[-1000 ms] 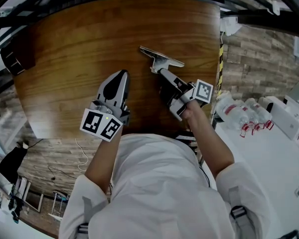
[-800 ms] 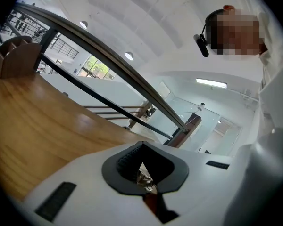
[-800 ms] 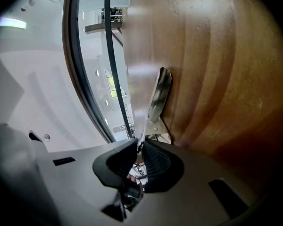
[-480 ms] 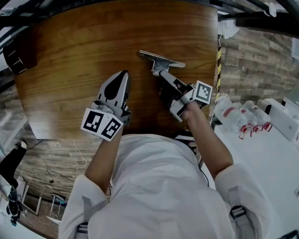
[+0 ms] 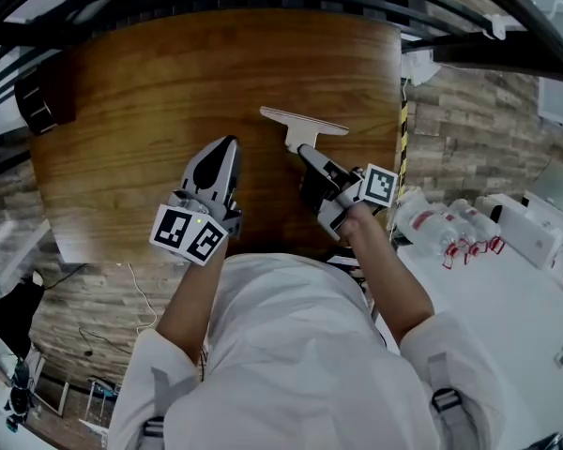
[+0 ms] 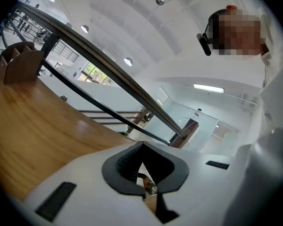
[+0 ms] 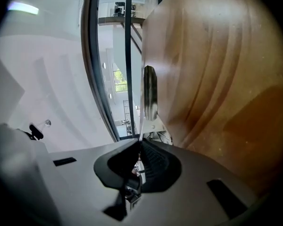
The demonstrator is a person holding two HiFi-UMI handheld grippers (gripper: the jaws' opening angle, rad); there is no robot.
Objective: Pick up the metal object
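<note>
Right gripper (image 5: 307,155) was clamped on the thin stem of the metal object (image 5: 303,123), toward the right side of the wooden table (image 5: 141,82). Left gripper (image 5: 227,144) rested alongside, jaws together, empty. Risk: with so narrow an edge grip, the wide crossbar could pivot or slip during lifting. Dark holder (image 5: 38,106) sat well apart at the left corner, and nothing blocked the way.

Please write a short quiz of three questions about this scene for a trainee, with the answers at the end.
1. True or false: the left gripper holds the metal object.
2. What is the right gripper shut on? A) a cup B) the metal object C) nothing
3. Fill in: the left gripper's jaws are ___.
Key: 1 false; 2 B; 3 shut.
</note>
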